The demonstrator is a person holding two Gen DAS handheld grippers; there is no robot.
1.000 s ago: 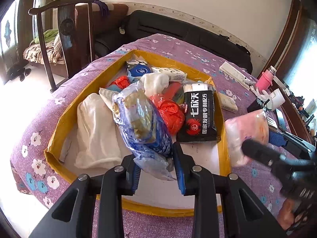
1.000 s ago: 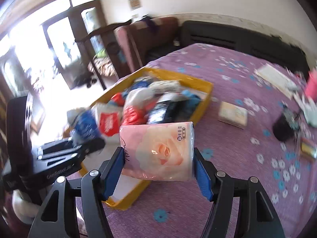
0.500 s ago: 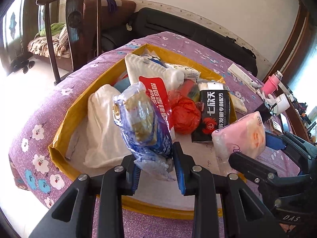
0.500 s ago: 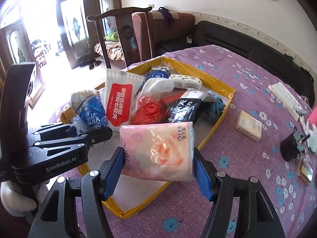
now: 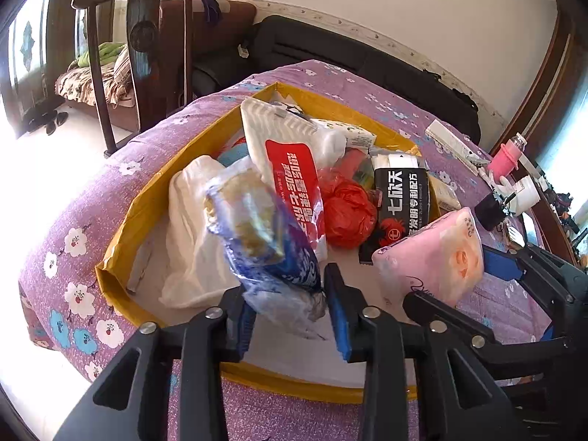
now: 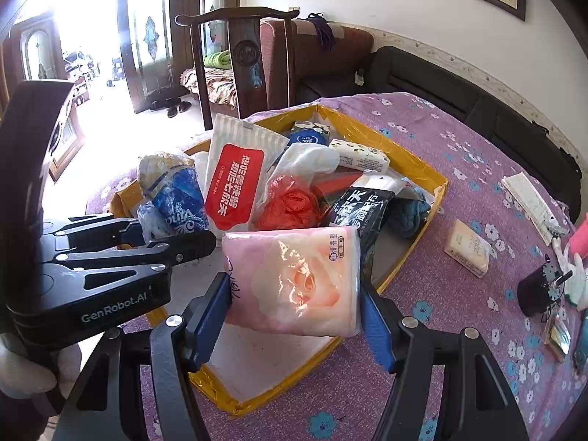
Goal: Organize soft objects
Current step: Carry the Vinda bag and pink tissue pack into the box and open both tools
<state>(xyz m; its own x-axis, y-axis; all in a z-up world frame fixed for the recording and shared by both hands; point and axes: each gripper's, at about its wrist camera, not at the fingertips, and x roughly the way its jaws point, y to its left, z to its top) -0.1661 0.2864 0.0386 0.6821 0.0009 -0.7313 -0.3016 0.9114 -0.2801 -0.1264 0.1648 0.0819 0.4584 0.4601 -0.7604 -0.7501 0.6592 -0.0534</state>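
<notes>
A yellow-rimmed box (image 5: pixel 121 228) lies on the purple flowered table and holds several soft packs. My left gripper (image 5: pixel 290 305) is shut on a blue crinkled bag (image 5: pixel 264 242) above the box's near end; the bag also shows in the right wrist view (image 6: pixel 176 194). My right gripper (image 6: pixel 294 308) is shut on a pink tissue pack (image 6: pixel 294 279), held over the box's near right corner; the pack shows in the left wrist view (image 5: pixel 433 257). Inside lie a red-and-white wipes pack (image 6: pixel 235 176), a red plastic bag (image 6: pixel 290 202), a black pack (image 6: pixel 360 205) and a white cloth (image 5: pixel 191 228).
A small cream tissue pack (image 6: pixel 466 253) lies on the table right of the box. A black cup (image 6: pixel 540 290), a pink bottle (image 5: pixel 503 158) and small items stand at the far right. A dark wooden chair (image 5: pixel 143 55) and a black sofa (image 6: pixel 459 92) stand behind the table.
My right gripper has brought the pink pack left, over the box's near corner. A red-and-white wipes pack now stands up in the box. My left gripper keeps its hold on the blue bag.
</notes>
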